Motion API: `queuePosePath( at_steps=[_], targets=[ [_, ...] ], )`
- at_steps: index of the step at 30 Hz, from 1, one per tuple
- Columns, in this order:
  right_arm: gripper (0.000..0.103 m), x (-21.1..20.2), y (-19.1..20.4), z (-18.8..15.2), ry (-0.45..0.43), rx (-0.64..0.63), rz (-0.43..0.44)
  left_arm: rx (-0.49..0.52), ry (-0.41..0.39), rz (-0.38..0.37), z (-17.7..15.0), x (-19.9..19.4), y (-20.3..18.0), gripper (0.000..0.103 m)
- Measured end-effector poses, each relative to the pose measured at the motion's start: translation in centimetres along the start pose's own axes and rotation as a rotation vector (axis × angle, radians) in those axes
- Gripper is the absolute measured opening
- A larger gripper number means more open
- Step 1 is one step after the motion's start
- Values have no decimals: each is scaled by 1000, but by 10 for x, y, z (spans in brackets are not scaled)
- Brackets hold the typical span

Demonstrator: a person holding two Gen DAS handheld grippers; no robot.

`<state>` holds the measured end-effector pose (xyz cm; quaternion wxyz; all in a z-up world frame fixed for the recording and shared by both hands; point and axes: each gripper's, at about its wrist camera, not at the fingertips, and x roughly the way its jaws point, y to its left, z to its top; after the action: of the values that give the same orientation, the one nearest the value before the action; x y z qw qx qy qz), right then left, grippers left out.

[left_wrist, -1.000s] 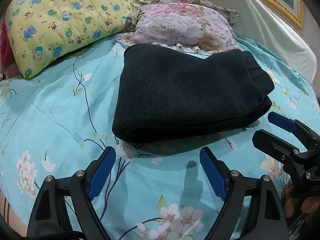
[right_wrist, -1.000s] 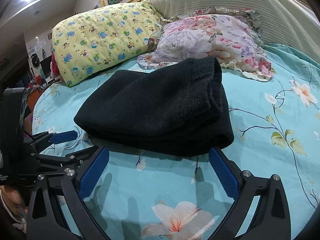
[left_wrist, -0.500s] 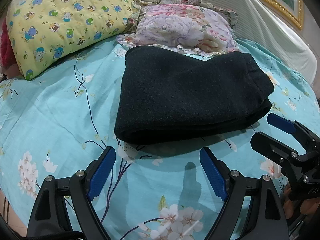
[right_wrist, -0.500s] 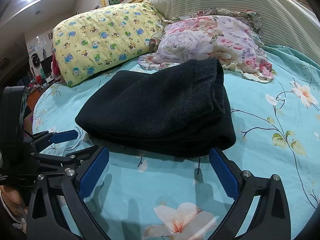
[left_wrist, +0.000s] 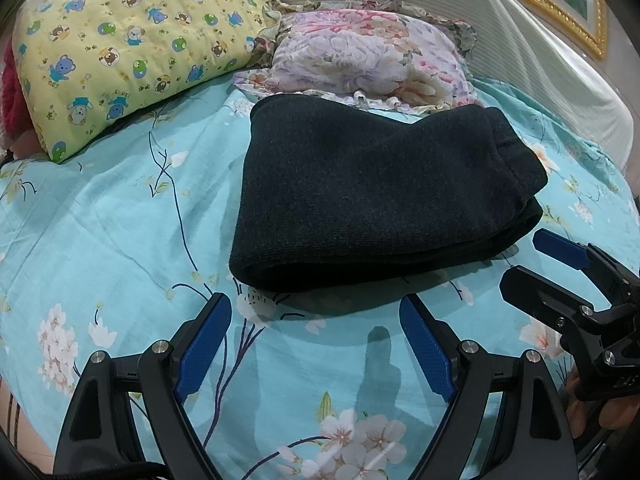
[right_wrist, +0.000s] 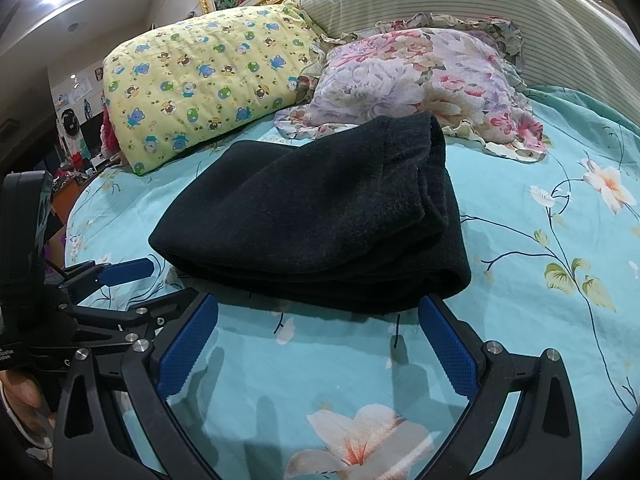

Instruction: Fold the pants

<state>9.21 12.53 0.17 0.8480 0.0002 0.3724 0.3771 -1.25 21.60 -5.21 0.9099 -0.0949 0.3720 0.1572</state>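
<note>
**Folded pants on the bed, both grippers off the fabric**

We see the dark charcoal knit pants [left_wrist: 372, 200] lying folded into a thick rectangle on the turquoise floral bedsheet [left_wrist: 100, 240], just in front of the ruffled pink-and-lilac floral pillow [left_wrist: 372, 60], which sits beside the yellow cartoon-bear pillow [left_wrist: 128, 44]. Our left gripper [left_wrist: 316, 340] hovers near the pants' front fold, its blue-padded jaws spread wide and holding nothing. Our right gripper [right_wrist: 316, 344] hangs likewise near the front edge, jaws apart and empty, close beside the left one.
</note>
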Motion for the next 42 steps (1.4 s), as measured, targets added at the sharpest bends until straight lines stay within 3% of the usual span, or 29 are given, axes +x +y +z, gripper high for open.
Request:
queuePosePath(
  at_steps=[42],
  targets=[
    [101, -6, -6, 7, -20, 28, -10, -43, -7, -22, 9, -3, 5, 87]
  ],
)
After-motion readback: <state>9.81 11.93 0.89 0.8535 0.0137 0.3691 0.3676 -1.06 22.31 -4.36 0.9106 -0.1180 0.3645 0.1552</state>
